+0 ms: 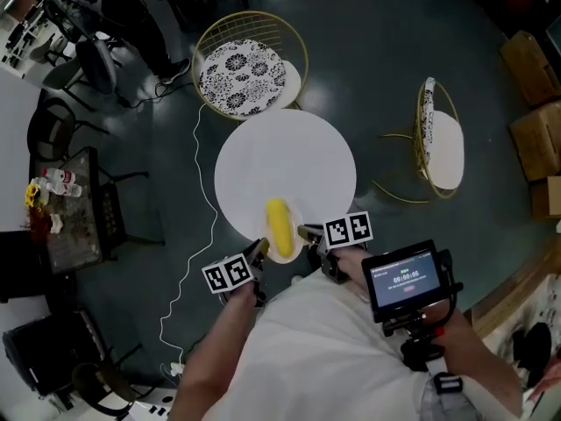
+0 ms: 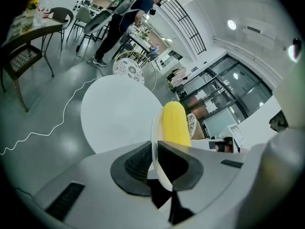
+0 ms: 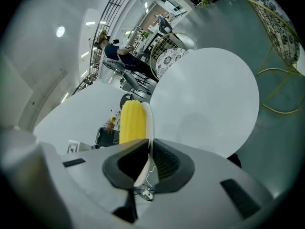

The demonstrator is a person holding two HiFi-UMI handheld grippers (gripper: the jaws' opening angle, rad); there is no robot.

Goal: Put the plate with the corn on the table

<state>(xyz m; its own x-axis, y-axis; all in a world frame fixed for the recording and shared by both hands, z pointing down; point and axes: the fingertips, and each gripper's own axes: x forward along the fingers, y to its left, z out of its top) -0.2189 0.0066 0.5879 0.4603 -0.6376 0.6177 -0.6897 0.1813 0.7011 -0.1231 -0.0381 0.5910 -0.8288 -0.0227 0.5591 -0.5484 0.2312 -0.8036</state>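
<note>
A yellow corn cob point(image 1: 279, 224) lies on a small white plate point(image 1: 294, 233) at the near edge of the round white table point(image 1: 285, 169). My left gripper point(image 1: 260, 251) is shut on the plate's left rim and my right gripper point(image 1: 306, 232) is shut on its right rim. In the left gripper view the plate point(image 2: 156, 151) stands edge-on between the jaws with the corn point(image 2: 174, 124) beyond it. In the right gripper view the plate point(image 3: 148, 128) is likewise clamped, the corn point(image 3: 132, 122) to its left. Whether the plate touches the table cannot be told.
A gold wire chair with a patterned cushion point(image 1: 241, 73) stands behind the table, another chair point(image 1: 436, 139) to the right. A white cable point(image 1: 195, 235) runs over the floor on the left. A dark side table point(image 1: 74, 209) with bottles is at far left. A person point(image 2: 125, 18) stands in the background.
</note>
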